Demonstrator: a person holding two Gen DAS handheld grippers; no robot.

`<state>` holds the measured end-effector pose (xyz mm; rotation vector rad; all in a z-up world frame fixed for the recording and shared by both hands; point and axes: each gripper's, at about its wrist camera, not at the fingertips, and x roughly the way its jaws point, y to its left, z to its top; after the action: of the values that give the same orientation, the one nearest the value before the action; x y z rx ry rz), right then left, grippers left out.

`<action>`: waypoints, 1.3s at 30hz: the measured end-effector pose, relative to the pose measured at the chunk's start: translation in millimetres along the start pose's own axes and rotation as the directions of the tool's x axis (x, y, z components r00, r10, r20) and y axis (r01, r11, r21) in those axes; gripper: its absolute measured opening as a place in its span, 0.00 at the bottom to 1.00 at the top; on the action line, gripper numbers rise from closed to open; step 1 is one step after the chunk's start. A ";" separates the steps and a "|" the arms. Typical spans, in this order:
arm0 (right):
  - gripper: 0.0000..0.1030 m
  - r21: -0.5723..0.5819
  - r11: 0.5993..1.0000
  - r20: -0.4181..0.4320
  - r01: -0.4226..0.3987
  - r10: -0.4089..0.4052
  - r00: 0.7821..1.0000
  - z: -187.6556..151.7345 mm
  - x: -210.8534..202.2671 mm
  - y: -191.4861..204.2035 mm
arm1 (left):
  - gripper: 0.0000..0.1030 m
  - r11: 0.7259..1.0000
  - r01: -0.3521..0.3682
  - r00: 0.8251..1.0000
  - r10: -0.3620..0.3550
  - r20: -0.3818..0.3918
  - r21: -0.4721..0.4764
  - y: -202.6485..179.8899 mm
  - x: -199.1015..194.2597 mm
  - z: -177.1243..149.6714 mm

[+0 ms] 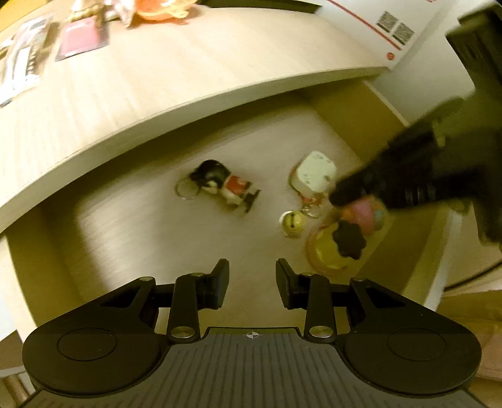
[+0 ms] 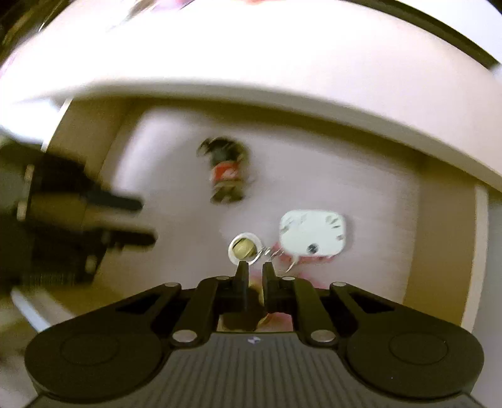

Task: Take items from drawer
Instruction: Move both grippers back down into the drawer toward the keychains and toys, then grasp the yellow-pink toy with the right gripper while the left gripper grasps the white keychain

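Note:
The open drawer (image 1: 135, 226) holds a small figure keychain (image 1: 226, 183) with black hair and a red and white body, a white square tag (image 1: 315, 171) and a gold bell (image 1: 293, 223). My left gripper (image 1: 252, 277) hangs open over the drawer's near part with nothing between its fingers. My right gripper (image 1: 346, 216) reaches in from the right, its fingers closed around a pink rounded toy (image 1: 364, 215) above a yellow disc (image 1: 323, 255). In the right wrist view the right gripper (image 2: 254, 271) shows only a narrow gap, just short of the bell (image 2: 242, 249) and the tag (image 2: 313, 233); the figure (image 2: 227, 174) lies beyond.
The pale wood desk top (image 1: 163, 72) overhangs the drawer's back, with papers, a dark red booklet (image 1: 83, 37) and an orange object (image 1: 157, 11) on it. The drawer's side wall (image 1: 354, 125) stands at the right. The left gripper (image 2: 138, 219) enters the right wrist view from the left.

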<state>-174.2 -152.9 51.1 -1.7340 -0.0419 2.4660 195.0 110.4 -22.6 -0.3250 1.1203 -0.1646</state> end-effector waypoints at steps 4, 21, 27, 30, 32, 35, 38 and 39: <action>0.24 0.023 0.999 0.006 -0.044 0.044 0.999 1.4 -19.3 -14.7 | 0.35 1.000 -0.004 1.000 0.004 -0.001 -0.011 1.0 1.6 0.3; 0.38 -0.247 0.969 0.033 0.026 -0.018 0.999 -32.3 0.4 28.0 | 0.35 0.999 -0.001 1.000 0.000 0.020 0.037 -1.8 3.4 10.8; 0.38 -0.115 0.985 0.259 0.132 -0.098 0.961 -35.3 -70.3 -16.4 | 0.35 0.967 -0.042 0.989 0.005 0.145 0.251 -46.4 19.2 34.0; 0.38 -0.065 0.984 0.311 0.163 -0.135 0.941 -40.2 -83.7 -32.8 | 0.35 0.934 -0.111 0.976 0.038 0.215 0.338 -69.0 37.5 46.3; 0.38 -0.045 0.985 0.326 0.167 -0.143 0.935 -44.9 -85.3 -39.7 | 0.35 0.913 -0.130 0.974 0.045 0.220 0.387 -80.1 50.5 52.3; 0.38 -0.055 0.984 0.333 0.172 -0.144 0.932 -55.9 -81.1 -43.2 | 0.37 0.882 -0.141 0.981 0.064 0.181 0.449 -90.8 68.8 54.7; 0.38 -0.078 0.983 0.344 0.168 -0.132 0.930 -64.1 -82.2 -46.7 | 0.41 0.865 -0.123 0.988 0.062 0.140 0.486 -95.8 78.3 51.1; 0.38 -0.095 0.982 0.351 0.162 -0.119 0.929 -65.5 -83.6 -48.0 | 0.41 0.864 -0.110 0.990 0.052 0.131 0.491 -96.6 79.3 49.7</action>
<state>-80.6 -118.5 111.6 -1.2625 -0.3458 2.6719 277.1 5.0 -38.3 0.1754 0.9370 -0.3488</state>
